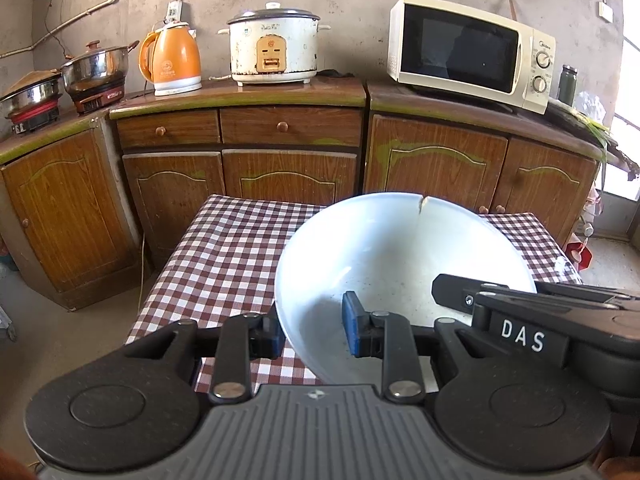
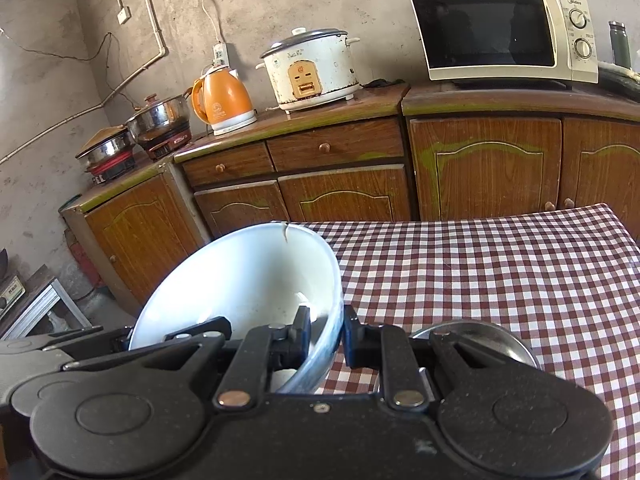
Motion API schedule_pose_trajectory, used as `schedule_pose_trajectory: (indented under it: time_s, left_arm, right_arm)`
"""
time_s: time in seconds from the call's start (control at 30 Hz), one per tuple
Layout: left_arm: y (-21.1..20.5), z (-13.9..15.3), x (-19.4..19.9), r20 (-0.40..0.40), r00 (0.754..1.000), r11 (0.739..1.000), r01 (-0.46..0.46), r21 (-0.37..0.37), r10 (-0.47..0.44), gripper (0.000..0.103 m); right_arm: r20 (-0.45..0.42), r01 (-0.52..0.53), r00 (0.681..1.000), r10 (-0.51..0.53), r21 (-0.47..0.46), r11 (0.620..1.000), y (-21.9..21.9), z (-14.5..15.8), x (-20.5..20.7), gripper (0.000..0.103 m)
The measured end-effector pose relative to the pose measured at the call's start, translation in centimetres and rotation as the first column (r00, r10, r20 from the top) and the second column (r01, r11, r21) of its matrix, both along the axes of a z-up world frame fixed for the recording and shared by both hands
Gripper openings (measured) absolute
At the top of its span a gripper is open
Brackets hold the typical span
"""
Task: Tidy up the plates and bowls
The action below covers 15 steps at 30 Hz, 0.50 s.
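Observation:
A large white bowl (image 1: 384,252) with a crack at its far rim is held over the checkered table (image 1: 224,248). My left gripper (image 1: 310,330) straddles its left rim, one blue pad outside and one inside, with a gap showing on the inside, so its grip is unclear. My right gripper (image 2: 326,334) is shut on the bowl's (image 2: 240,280) right rim, and it also shows from the side in the left wrist view (image 1: 520,308). A steel bowl (image 2: 480,340) sits on the table (image 2: 500,272) just behind my right gripper, mostly hidden.
Wooden cabinets (image 1: 288,152) stand behind the table, carrying an orange kettle (image 1: 172,60), a rice cooker (image 1: 274,44), a microwave (image 1: 472,52) and steel pots (image 1: 96,68). The table's far edge is close to the cabinets.

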<state>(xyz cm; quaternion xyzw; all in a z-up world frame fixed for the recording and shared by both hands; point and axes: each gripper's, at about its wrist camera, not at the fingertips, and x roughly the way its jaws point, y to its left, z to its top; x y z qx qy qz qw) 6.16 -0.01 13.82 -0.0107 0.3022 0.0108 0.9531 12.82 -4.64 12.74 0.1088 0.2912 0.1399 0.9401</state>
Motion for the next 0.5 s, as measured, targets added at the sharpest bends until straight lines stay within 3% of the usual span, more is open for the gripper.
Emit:
schedule_pose_trajectory:
  time_s: [0.5]
  left_arm:
    - [-0.4, -0.7, -3.4, 0.012, 1.0, 1.0, 0.004, 0.023, -0.004, 0.029]
  right_arm:
    - [0.001, -0.012, 1.0, 0.012, 0.015, 1.0, 0.2, -0.9, -3.9, 0.022]
